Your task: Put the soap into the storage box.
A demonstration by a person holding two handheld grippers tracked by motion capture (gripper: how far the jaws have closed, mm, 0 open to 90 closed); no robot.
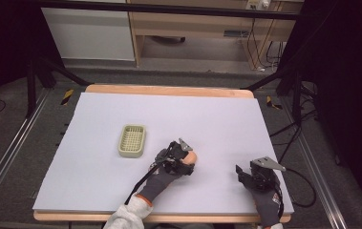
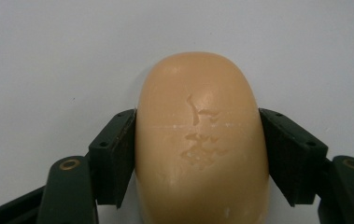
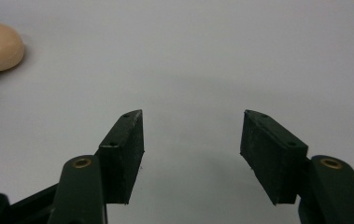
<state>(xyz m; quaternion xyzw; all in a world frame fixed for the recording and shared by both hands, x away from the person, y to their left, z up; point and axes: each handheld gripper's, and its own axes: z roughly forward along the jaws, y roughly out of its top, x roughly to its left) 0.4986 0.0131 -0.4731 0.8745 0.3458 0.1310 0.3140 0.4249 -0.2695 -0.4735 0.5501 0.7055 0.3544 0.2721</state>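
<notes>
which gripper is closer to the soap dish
Left. The left gripper, shut on the soap bar, sits just right of the soap dish. The right gripper is much farther right, open, near the table's front right corner.

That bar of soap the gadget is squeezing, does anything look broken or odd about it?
Only slightly. The soap has a thin pale scratch across its top, cutting through the stamped characters, which look worn. Otherwise it is whole, held squarely between the left gripper fingers. The soap dish sits empty and level nearby.
</notes>
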